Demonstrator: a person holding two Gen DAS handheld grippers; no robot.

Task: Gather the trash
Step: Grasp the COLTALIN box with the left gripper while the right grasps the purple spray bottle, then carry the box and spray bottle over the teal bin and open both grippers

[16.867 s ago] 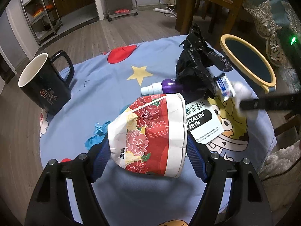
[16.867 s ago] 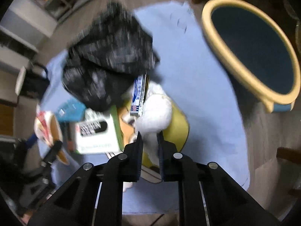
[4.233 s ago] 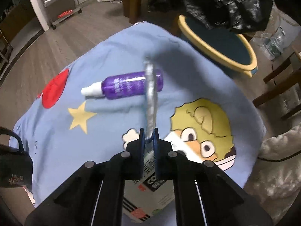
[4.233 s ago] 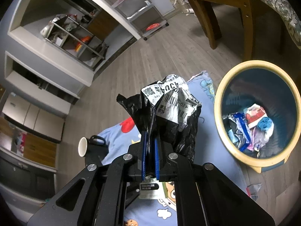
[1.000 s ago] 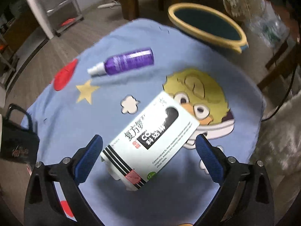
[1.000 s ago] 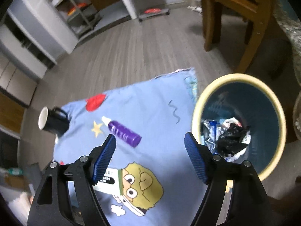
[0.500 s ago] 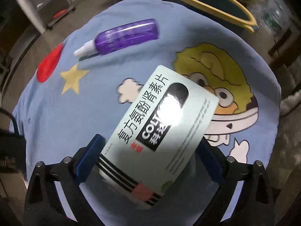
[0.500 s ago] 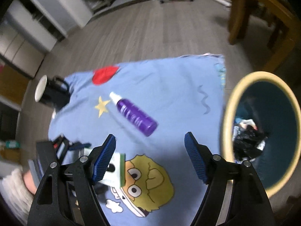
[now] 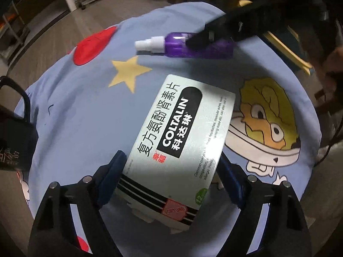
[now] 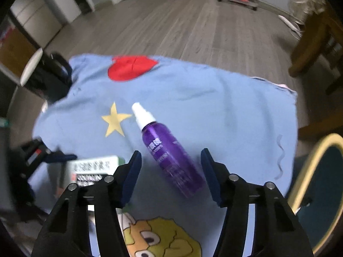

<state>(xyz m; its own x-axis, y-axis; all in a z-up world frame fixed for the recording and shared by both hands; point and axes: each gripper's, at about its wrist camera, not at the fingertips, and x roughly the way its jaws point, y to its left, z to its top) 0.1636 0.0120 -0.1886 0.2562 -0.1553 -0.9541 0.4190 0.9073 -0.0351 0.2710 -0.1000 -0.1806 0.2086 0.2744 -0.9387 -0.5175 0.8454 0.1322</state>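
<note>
Our left gripper has its jaws around the medicine box, near the front edge of the blue cloth, pads at or almost on its sides; we cannot tell if they grip yet. Our right gripper hangs wide open over the purple spray bottle, mid-cloth, nothing held. The bin sits off the cloth's right edge. We judge the smooth, round bottle may roll out as we close, and the wide box could twist free in a loose pinch.
</note>
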